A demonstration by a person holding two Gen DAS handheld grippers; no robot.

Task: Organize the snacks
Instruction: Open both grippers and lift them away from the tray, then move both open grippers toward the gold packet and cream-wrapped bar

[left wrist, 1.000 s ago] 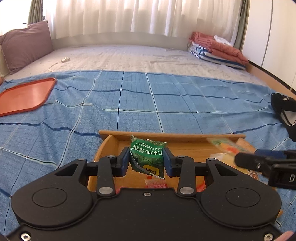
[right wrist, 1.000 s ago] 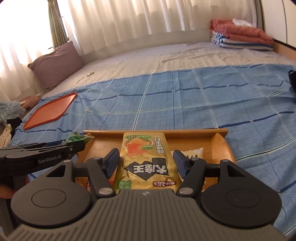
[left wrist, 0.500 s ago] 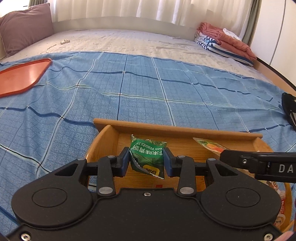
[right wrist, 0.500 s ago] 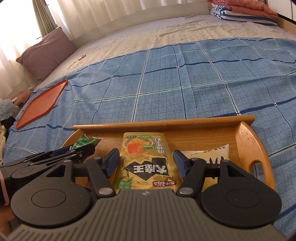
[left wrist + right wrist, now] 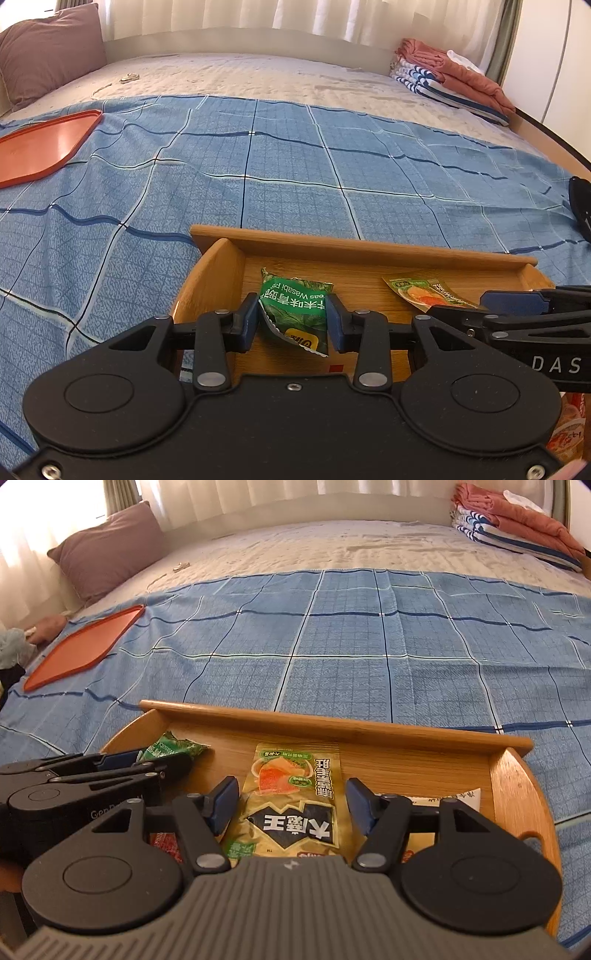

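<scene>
A light wooden tray with raised sides (image 5: 347,245) sits on a blue checked bedspread (image 5: 295,166). Over its left end, the left gripper (image 5: 291,320) pinches a small green wasabi-pea packet (image 5: 295,308). Beside it, the right gripper (image 5: 290,805) clamps a yellow snack pouch with black lettering (image 5: 291,801) above the tray's middle. A flat orange tray (image 5: 83,648) lies well apart.

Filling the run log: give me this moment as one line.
left hand-held gripper: shut on green packet | right hand-held gripper: shut on yellow packet | both over wooden tray
</scene>
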